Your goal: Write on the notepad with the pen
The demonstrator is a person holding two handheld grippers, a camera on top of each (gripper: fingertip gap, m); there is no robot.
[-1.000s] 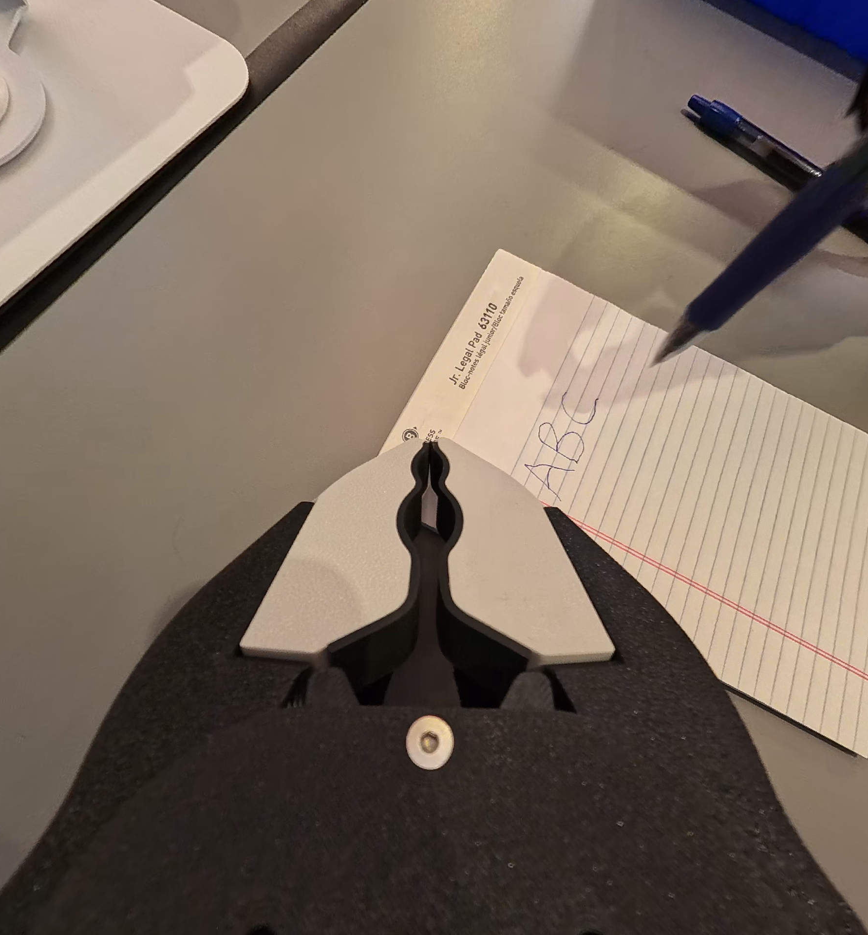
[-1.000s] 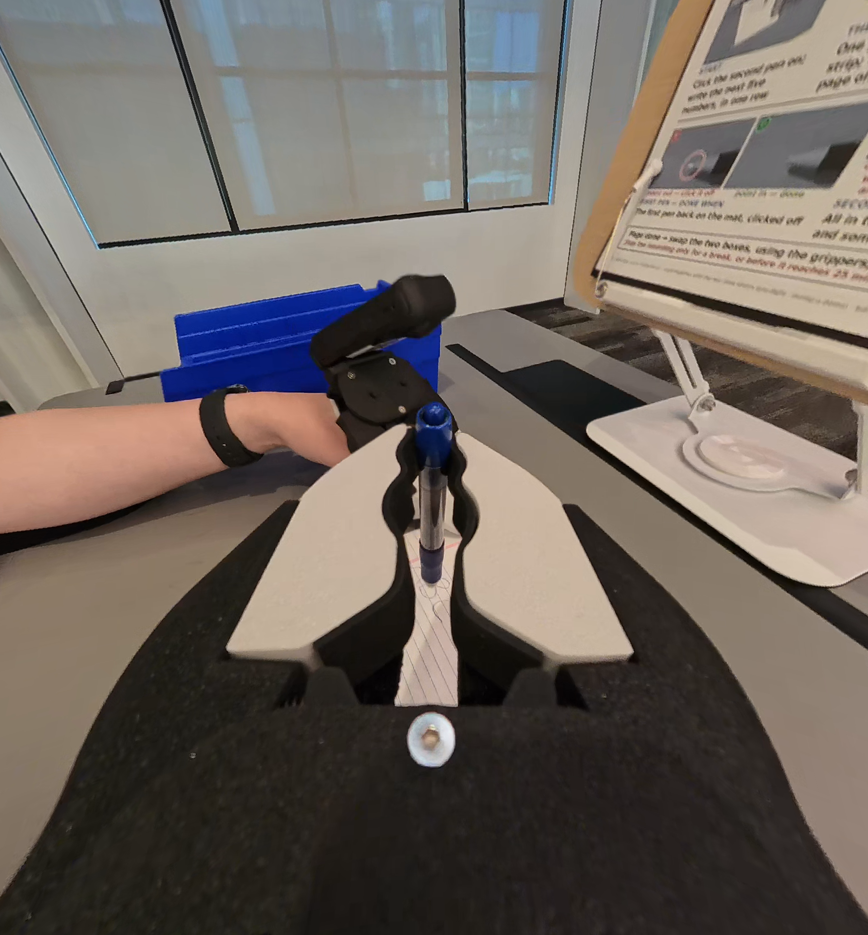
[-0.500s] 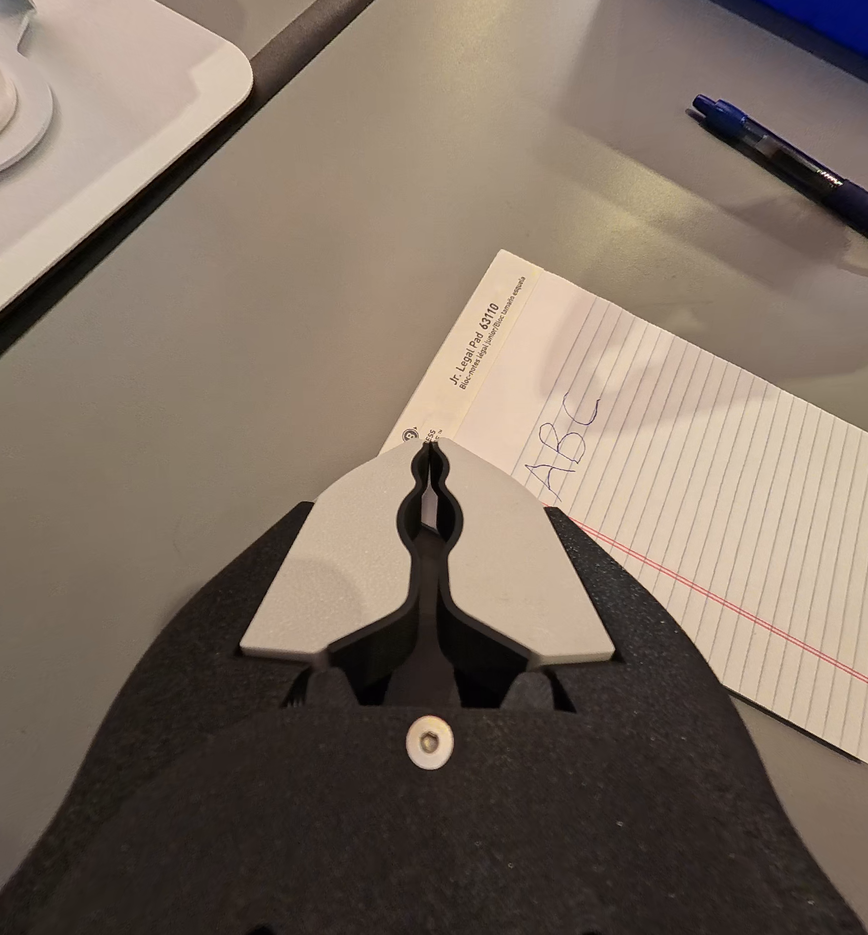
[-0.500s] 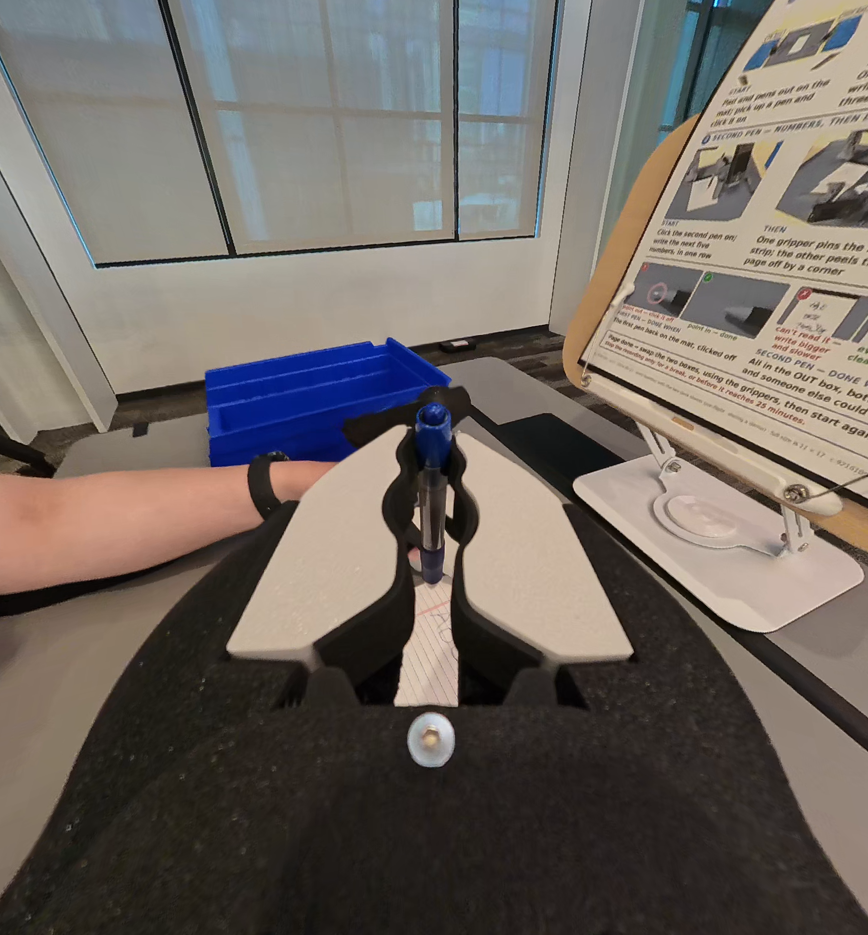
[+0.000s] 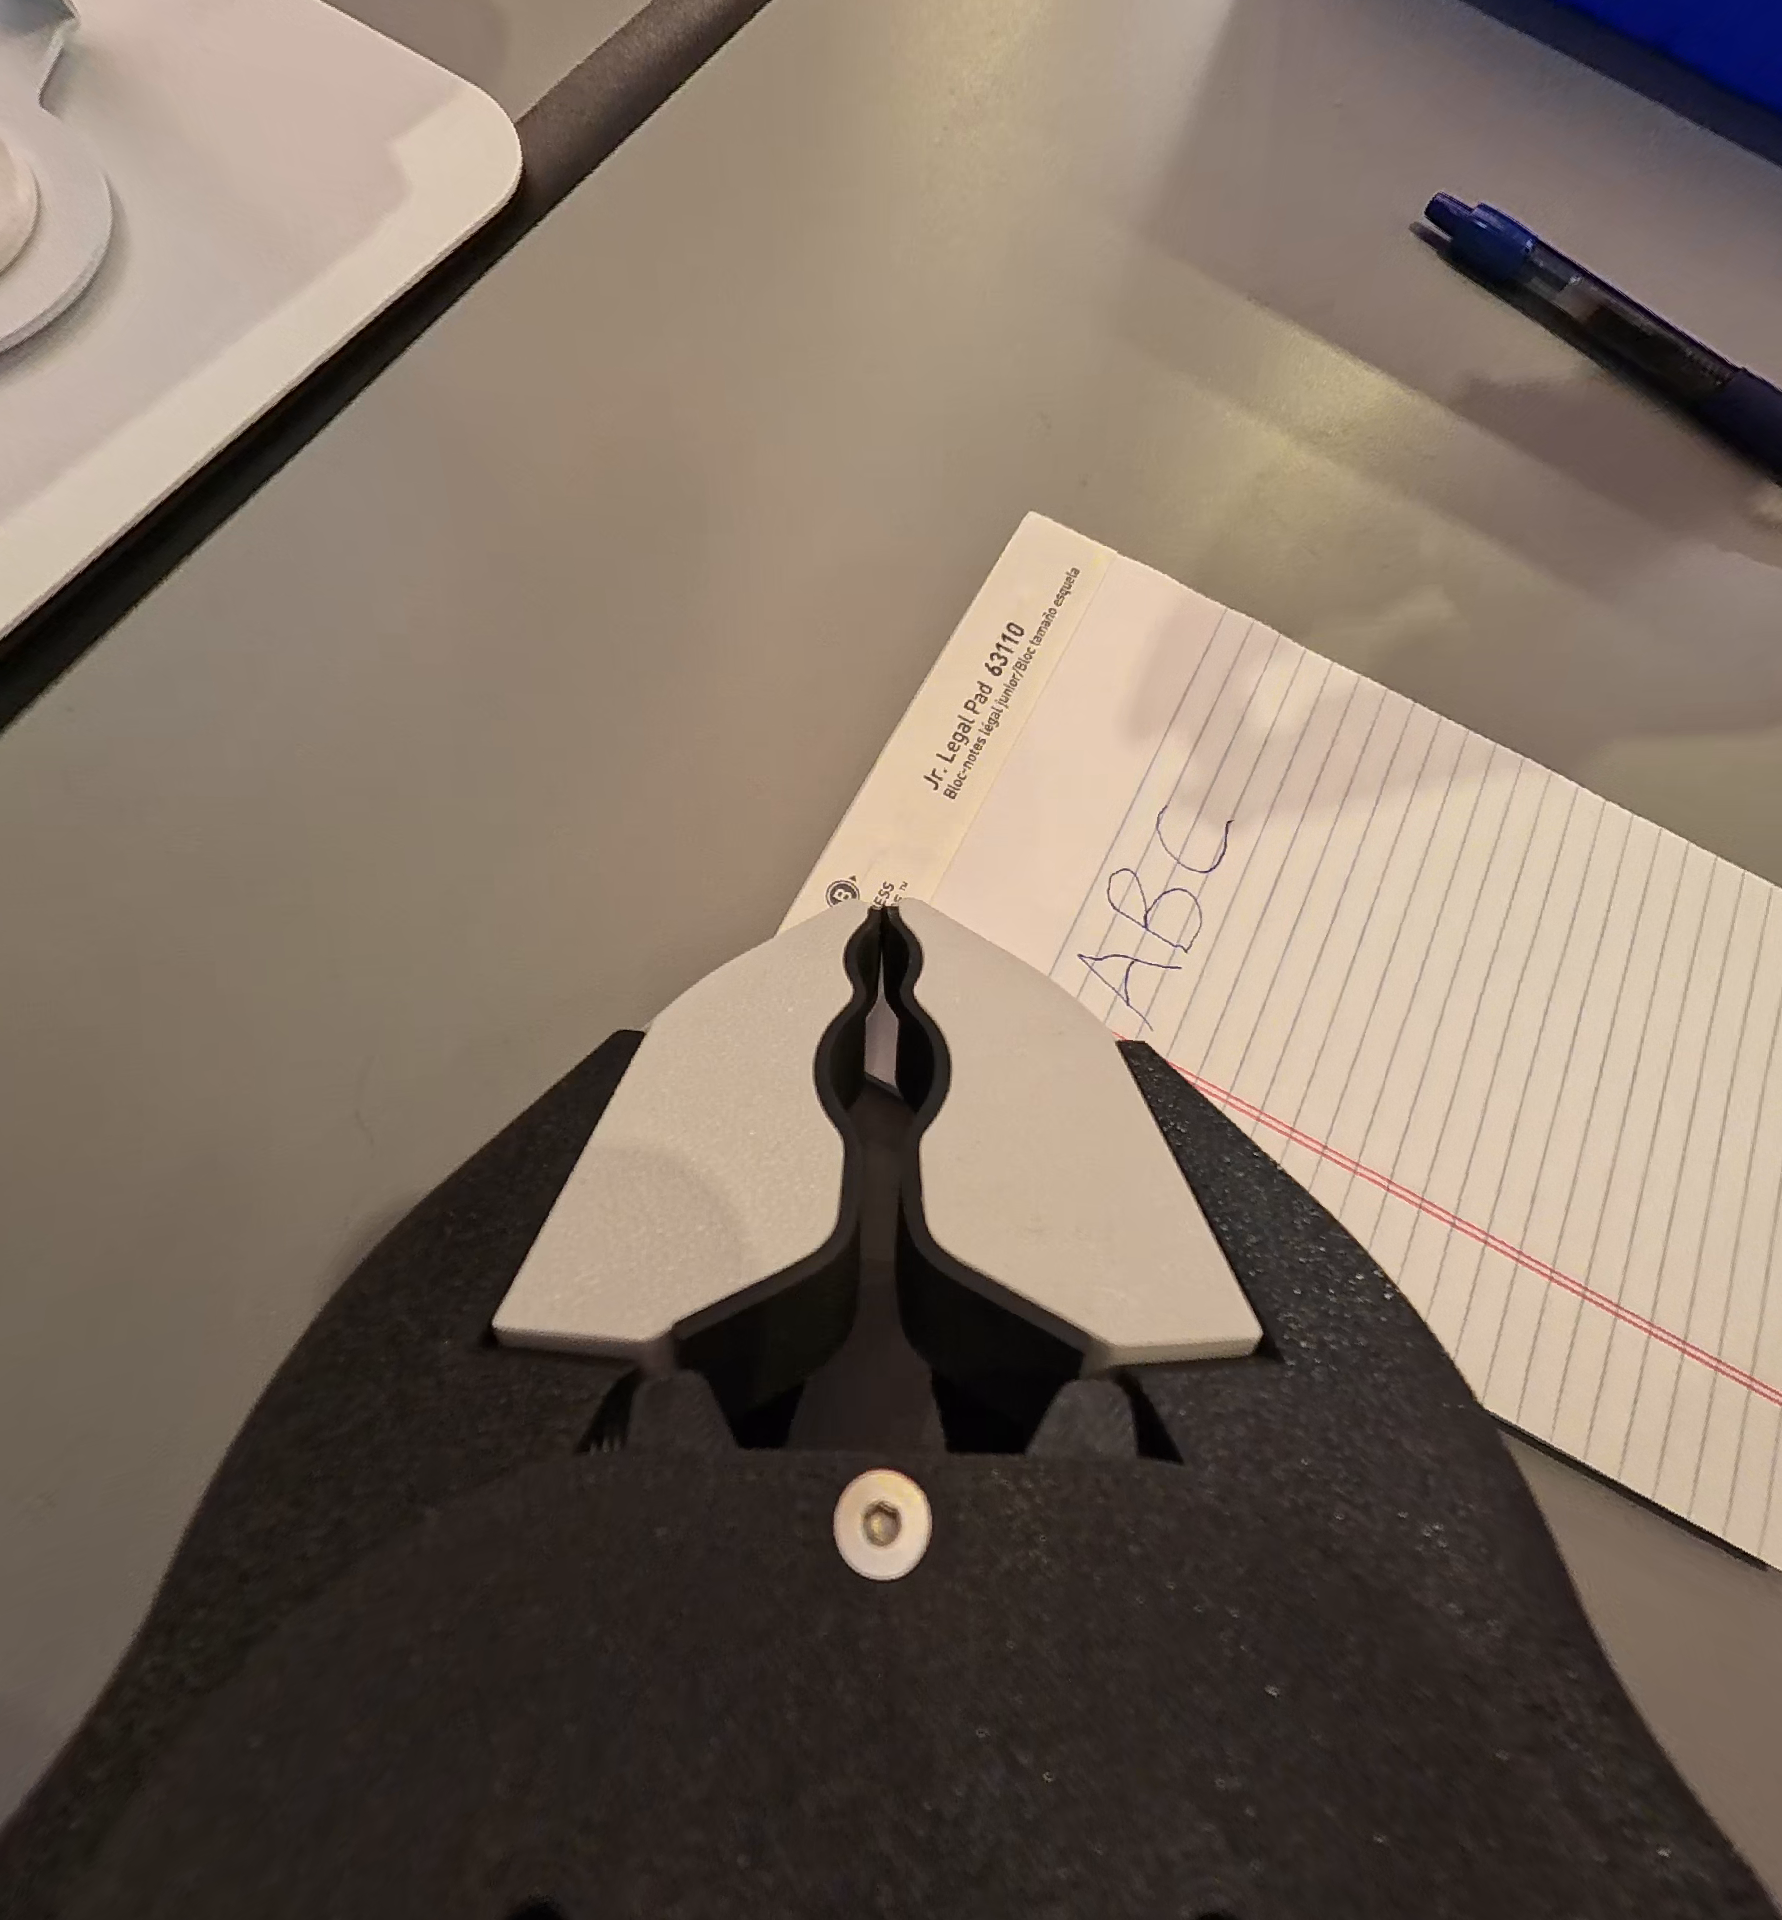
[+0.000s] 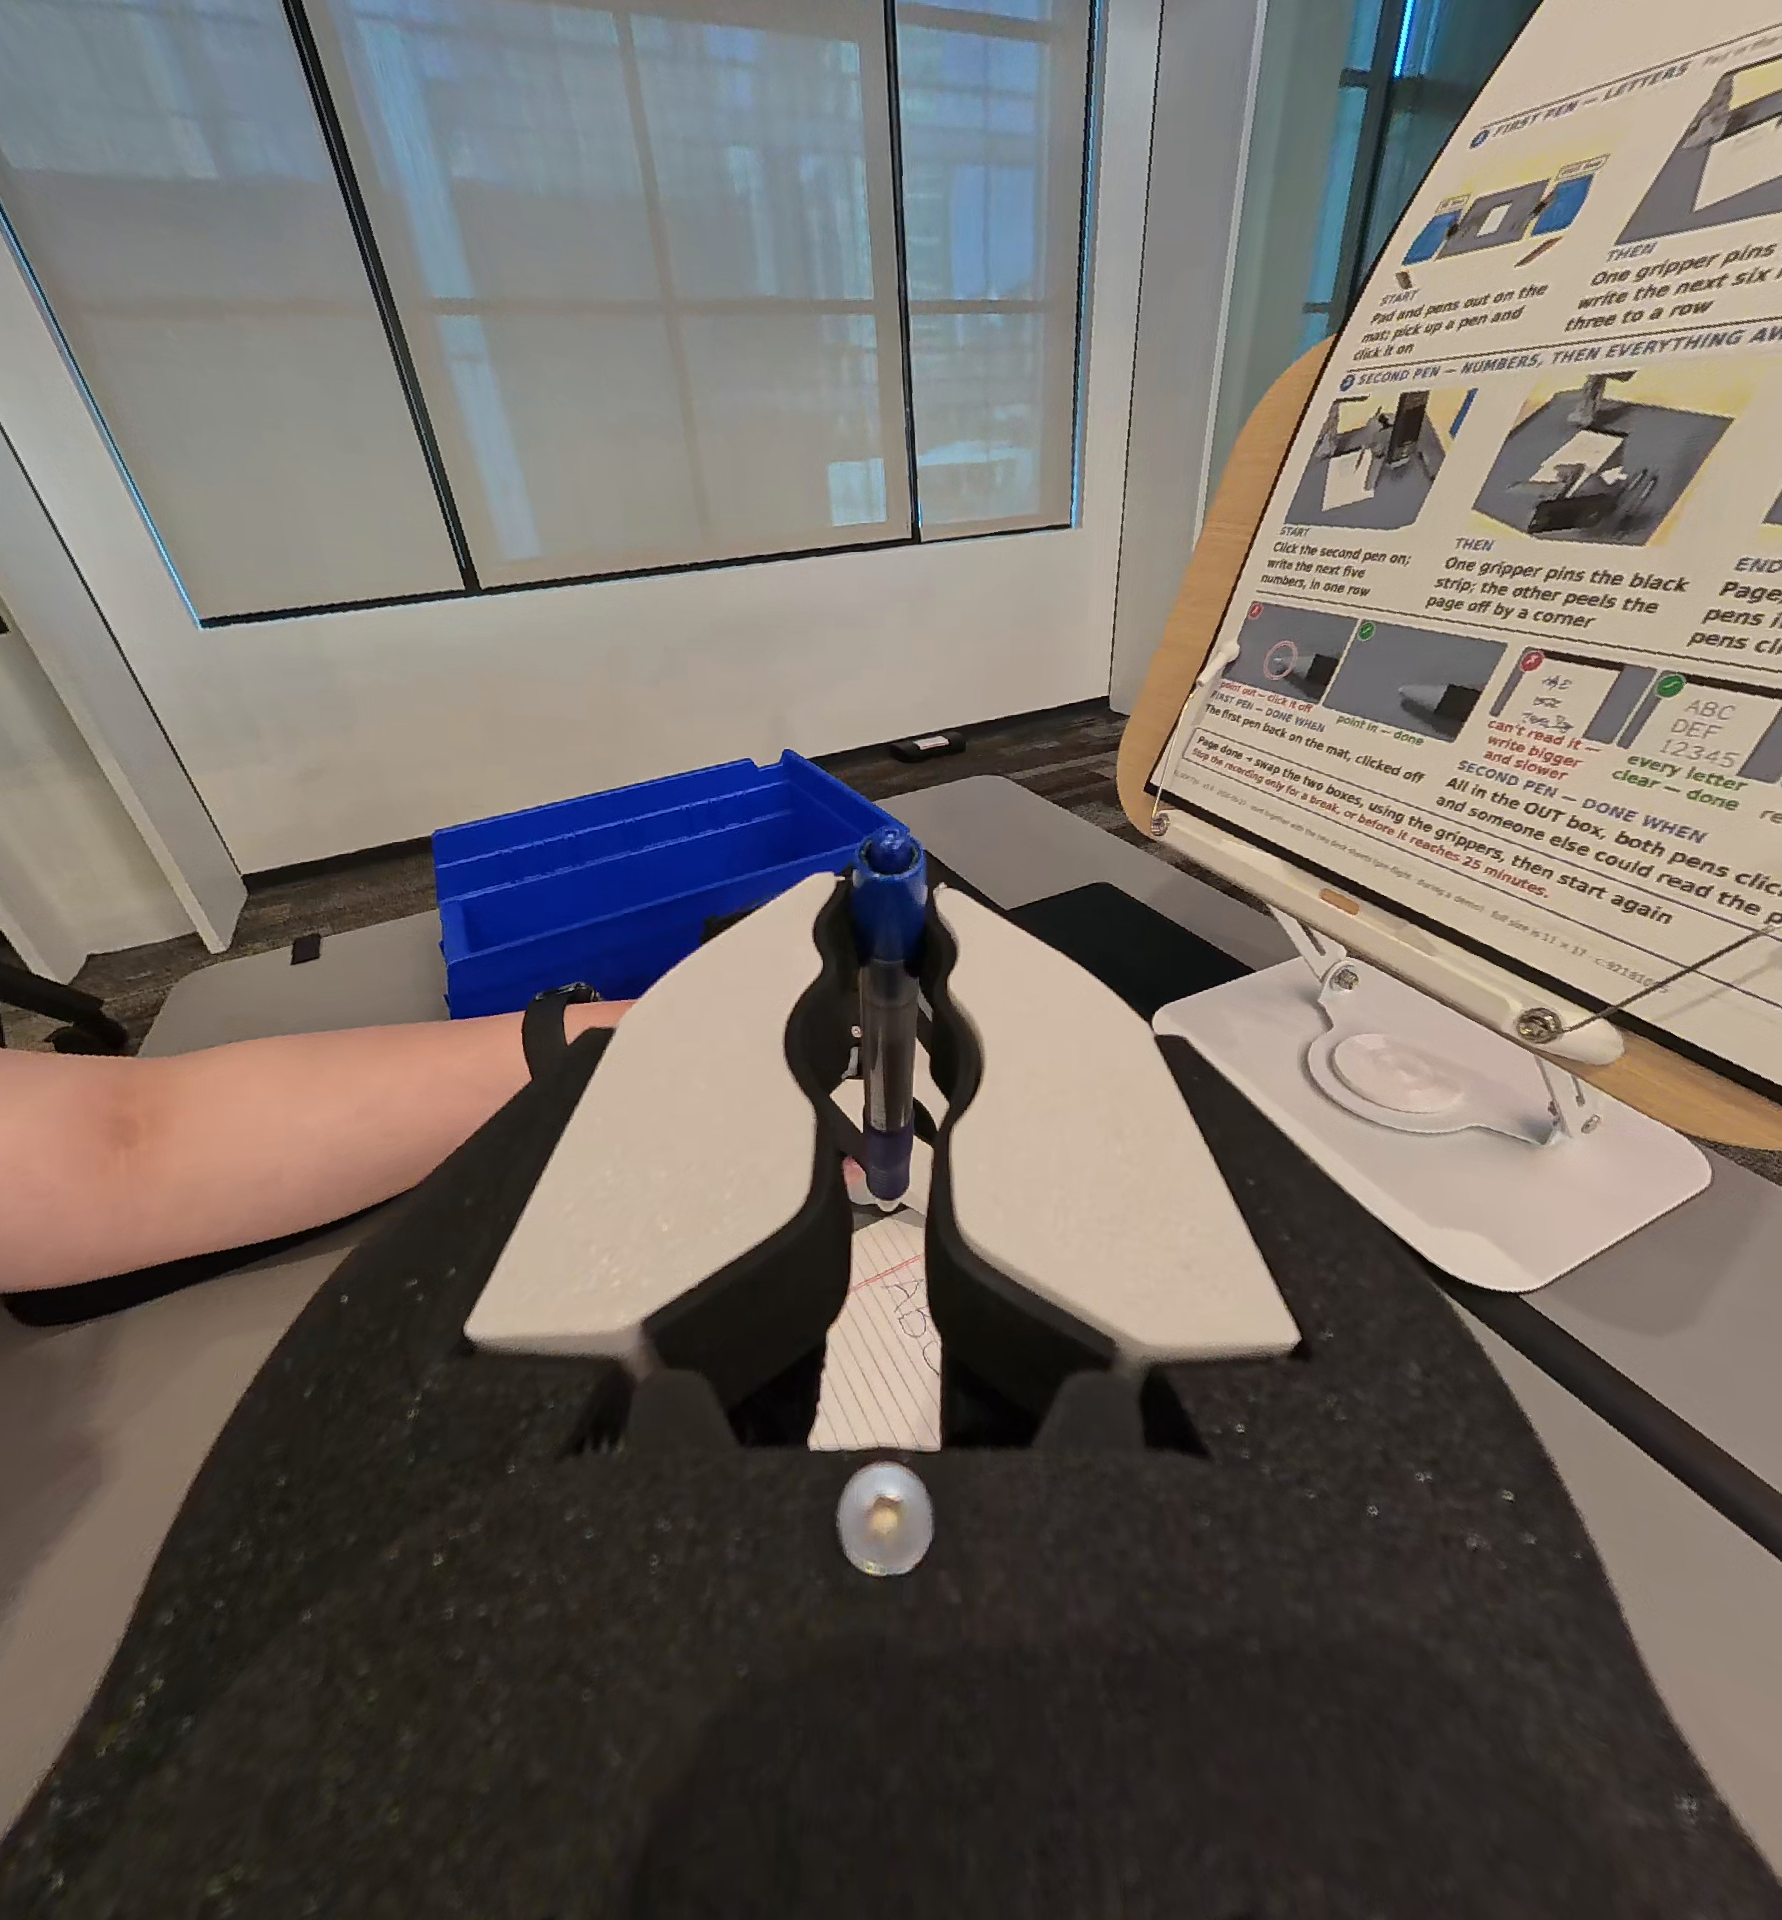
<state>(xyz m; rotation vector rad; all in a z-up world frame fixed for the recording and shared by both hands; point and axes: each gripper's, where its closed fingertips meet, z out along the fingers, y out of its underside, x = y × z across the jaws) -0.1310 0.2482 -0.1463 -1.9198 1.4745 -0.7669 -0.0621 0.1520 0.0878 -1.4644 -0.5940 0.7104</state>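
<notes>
Spanning both views, the grey desk (image 5: 575,582) carries every item of the task. At its far side stand a blue bin (image 6: 648,862) and a white stand (image 6: 1427,1153) that props an instruction board (image 6: 1552,499); a forearm (image 6: 201,1143) lies across the desk on the left of the right wrist view. The notepad (image 5: 1438,1060) lies flat near the middle, its long axis running from the header strip by the left gripper (image 5: 884,914) out toward the lower right of the left wrist view. The left gripper's fingers (image 5: 721,1153) are closed tip to tip with nothing between them, the tips resting on or just above the header corner of the pad; actual contact cannot be confirmed. The right gripper (image 6: 892,883) is clamped on the pen (image 6: 887,1049), which stands steeply upright between the fingers, click end up and writing end down. The pad shows through the gap directly below the pen, so the coming move is judged to be a short descent, not a sideways reach. Whether the point touches the paper is not visible. One short handwritten row sits near the header beside the red margin lines; the ruled area beyond it is blank and offers ample room for further rows. A second pen (image 5: 1645,343) lies on the desk well apart from the pad's far edge, clear of the writing path. The pad's free end is unsecured and may pivot under stroke load.
</notes>
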